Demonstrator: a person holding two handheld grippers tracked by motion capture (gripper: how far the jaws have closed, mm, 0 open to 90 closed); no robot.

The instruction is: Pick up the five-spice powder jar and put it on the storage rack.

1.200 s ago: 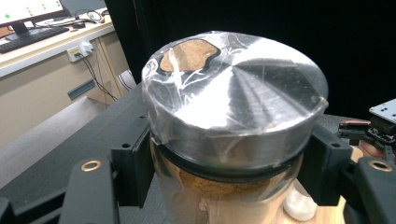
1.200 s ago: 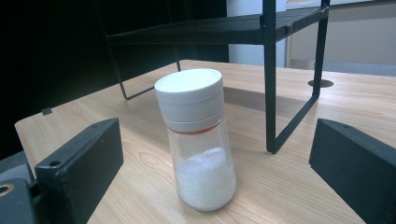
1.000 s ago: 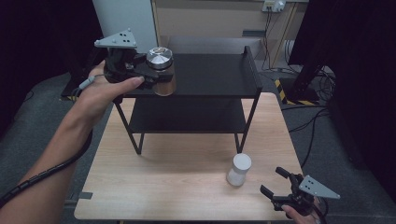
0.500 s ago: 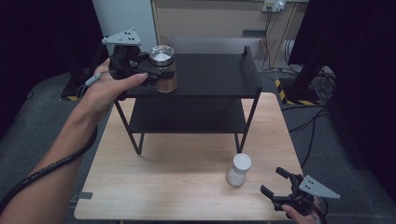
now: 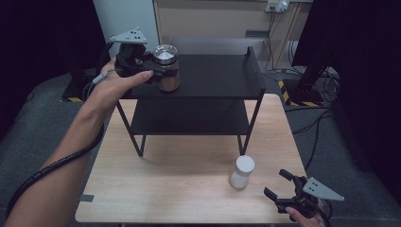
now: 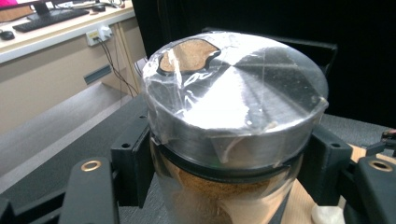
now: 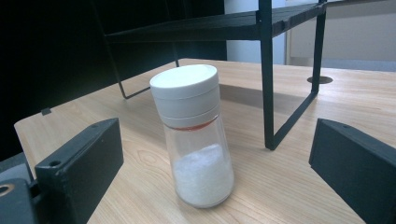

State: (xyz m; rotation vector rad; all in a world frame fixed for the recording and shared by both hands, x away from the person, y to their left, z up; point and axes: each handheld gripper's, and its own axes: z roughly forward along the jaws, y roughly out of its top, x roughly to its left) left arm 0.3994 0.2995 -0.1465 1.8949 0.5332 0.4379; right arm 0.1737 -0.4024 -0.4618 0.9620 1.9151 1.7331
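Left claw (image 5: 163, 75) clamps the upright spice jar (image 5: 166, 68), silver lid up, on the shelf (image 5: 222, 78).

Rack: black two-tier metal shelf rack (image 5: 213, 80), top tier under the left gripper (image 5: 166, 75).
Table: light wooden tabletop (image 5: 175, 189), beneath the right gripper (image 5: 276, 183).
Cables: black cables (image 5: 307, 128) on grey floor, beyond the right gripper.

Looking like a lab or office test room: desk with keyboard (image 6: 56, 16), wall sockets (image 5: 276, 5), loose cables (image 5: 326, 87) trailing over grey carpet.
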